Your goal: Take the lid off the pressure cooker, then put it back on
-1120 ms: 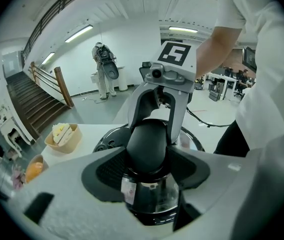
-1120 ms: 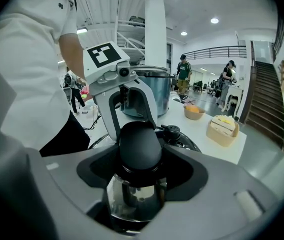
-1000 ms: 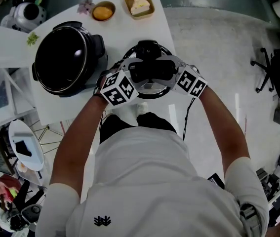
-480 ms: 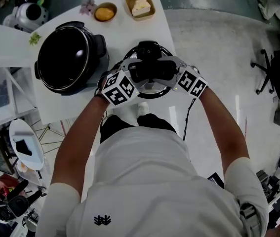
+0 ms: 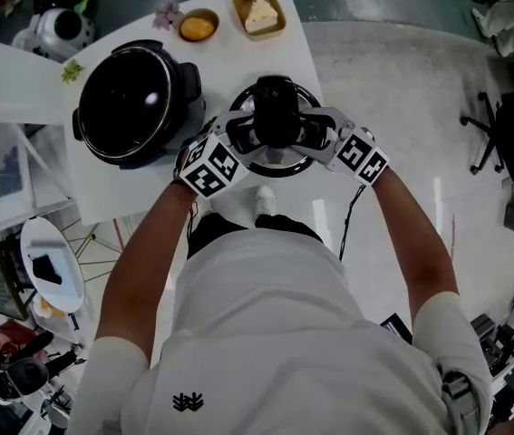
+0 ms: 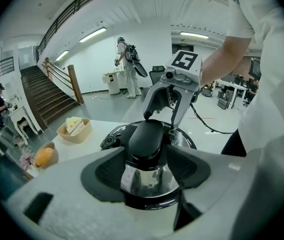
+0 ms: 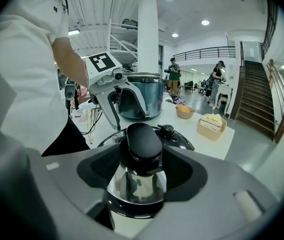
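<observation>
Forearms (image 5: 148, 252) extended forward. Left gripper (image 5: 243, 137) clamps lid handle (image 5: 276, 116). Right gripper (image 5: 315, 134), opposite, jaws closing with that handle between them.

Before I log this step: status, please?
Left claw, right claw shut on knob. Lid off cooker, beside it. Cooker mouth unblocked.

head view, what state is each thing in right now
pressure cooker: open, lid off
lid: off, beside the cooker, handle between both grippers
left gripper: fingers clamped on the lid's handle
right gripper: fingers closing on the lid's handle
round bowl: holds something orange
square bowl: holds a pale wedge of food
</observation>
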`<state>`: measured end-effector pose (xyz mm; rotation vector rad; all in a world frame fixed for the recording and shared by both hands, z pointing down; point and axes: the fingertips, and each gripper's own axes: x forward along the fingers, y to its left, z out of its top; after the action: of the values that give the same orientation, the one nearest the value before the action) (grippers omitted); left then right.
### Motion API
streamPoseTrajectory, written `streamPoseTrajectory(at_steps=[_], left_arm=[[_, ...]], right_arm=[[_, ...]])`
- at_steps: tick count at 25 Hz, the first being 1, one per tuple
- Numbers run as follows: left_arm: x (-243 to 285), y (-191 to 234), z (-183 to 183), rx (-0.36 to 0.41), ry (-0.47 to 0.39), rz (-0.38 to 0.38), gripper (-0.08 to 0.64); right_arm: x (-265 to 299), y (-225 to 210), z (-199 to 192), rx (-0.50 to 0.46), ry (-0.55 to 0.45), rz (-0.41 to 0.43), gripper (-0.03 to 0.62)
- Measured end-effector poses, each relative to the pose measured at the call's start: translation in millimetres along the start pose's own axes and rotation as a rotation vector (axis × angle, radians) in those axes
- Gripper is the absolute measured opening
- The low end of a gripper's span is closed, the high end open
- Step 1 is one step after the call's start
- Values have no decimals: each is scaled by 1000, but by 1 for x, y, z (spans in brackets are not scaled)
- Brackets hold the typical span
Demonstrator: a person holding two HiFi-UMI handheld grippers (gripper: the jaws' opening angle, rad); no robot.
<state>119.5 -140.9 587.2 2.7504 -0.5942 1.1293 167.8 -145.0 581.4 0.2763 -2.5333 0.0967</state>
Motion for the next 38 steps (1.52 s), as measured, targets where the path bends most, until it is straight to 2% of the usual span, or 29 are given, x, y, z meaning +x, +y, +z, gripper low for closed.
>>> streamPoseTrajectory(at_steps=[9,16,26,32,38], left_arm=[[-2,2,3,-3,-16,-12,273],[7,4,2,-1,-14,-42,279],[34,2,-1,40,5,-91,295],[41,-1,0,54,11,-147,288],[41,0,-1,44,18,-143,282]], right_arm=[[-4,-3,4,7,4,-21,282],[5,-5,-2,-5,44,-3,299],[31,-5,1,-87,76,71,301],[36,-3,1,-83,70,143,296],[38,-3,1,-77,67,149,293]])
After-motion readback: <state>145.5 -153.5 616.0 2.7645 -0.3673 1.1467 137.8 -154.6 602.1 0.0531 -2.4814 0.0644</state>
